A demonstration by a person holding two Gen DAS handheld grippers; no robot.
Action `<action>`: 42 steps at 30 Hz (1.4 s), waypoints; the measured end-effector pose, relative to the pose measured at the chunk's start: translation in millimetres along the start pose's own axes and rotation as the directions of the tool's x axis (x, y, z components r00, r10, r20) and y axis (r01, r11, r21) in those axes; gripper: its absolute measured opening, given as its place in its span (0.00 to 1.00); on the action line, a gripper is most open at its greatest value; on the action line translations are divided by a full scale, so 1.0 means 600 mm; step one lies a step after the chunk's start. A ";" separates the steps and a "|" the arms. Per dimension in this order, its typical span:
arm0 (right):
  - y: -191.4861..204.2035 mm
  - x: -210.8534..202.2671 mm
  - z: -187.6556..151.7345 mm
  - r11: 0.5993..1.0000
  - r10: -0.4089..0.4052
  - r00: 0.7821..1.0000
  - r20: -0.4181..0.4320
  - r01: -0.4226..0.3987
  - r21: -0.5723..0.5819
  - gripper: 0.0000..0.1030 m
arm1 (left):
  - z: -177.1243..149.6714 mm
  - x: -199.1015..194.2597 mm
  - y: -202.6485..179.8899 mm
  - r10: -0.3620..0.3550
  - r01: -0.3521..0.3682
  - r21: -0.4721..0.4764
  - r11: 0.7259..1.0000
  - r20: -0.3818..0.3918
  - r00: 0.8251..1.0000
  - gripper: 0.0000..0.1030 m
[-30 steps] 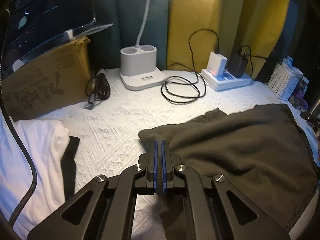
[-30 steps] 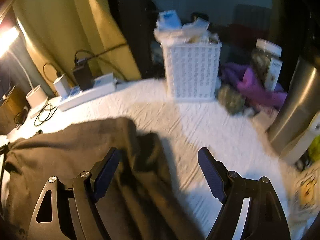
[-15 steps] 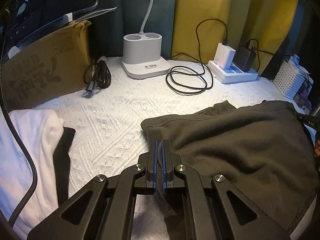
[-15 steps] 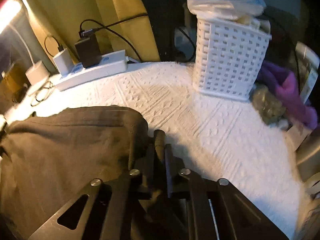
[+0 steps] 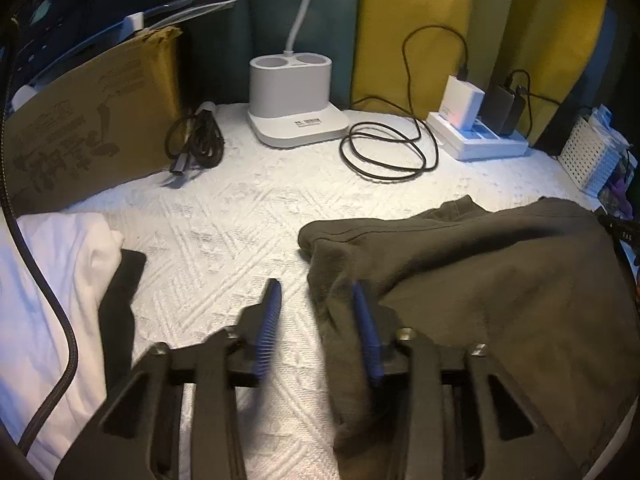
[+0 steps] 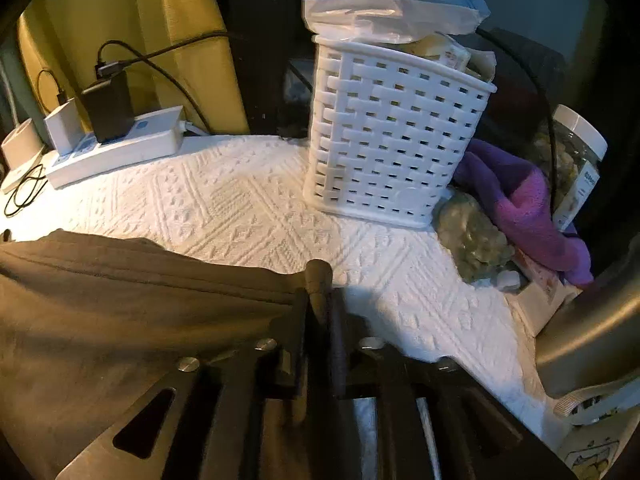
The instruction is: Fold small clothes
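From the left wrist view, we see bare white quilted cover point(image 5: 224, 240) stretching from the dark olive garment point(image 5: 500, 292) out to the lamp base point(image 5: 294, 110) and coiled black cable point(image 5: 384, 152); a white cloth pile point(image 5: 52, 280) bounds the side away from the garment. Our left gripper point(image 5: 316, 312) stands spread, its right finger point(image 5: 366, 332) resting on the garment's near hem, the other over bare cover. Half a second ago those fingers were pressed together on that hem.

From the right wrist view, open cover runs from the garment point(image 6: 120, 320) to the white woven basket point(image 6: 396, 136) and the power strip point(image 6: 116, 152). Our right gripper point(image 6: 322, 300) is pressed together, pinching the garment's corner, as it was half a second ago.
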State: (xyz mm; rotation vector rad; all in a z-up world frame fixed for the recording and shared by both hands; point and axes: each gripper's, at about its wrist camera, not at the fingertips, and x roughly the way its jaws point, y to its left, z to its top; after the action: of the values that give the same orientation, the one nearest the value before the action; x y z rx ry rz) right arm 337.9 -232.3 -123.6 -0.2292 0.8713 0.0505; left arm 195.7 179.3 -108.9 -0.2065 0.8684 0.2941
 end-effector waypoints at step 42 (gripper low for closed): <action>-0.043 -0.279 -0.315 0.990 -0.001 0.999 0.054 -0.007 0.142 0.64 | -0.244 -0.191 -0.042 -0.176 0.175 0.043 0.984 0.008 0.984 0.62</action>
State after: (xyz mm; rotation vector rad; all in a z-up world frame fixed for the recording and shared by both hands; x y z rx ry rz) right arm 91.7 -290.9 -108.6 -0.0931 0.8172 -0.0026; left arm 29.4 92.6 -110.7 -0.2407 0.8383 0.1126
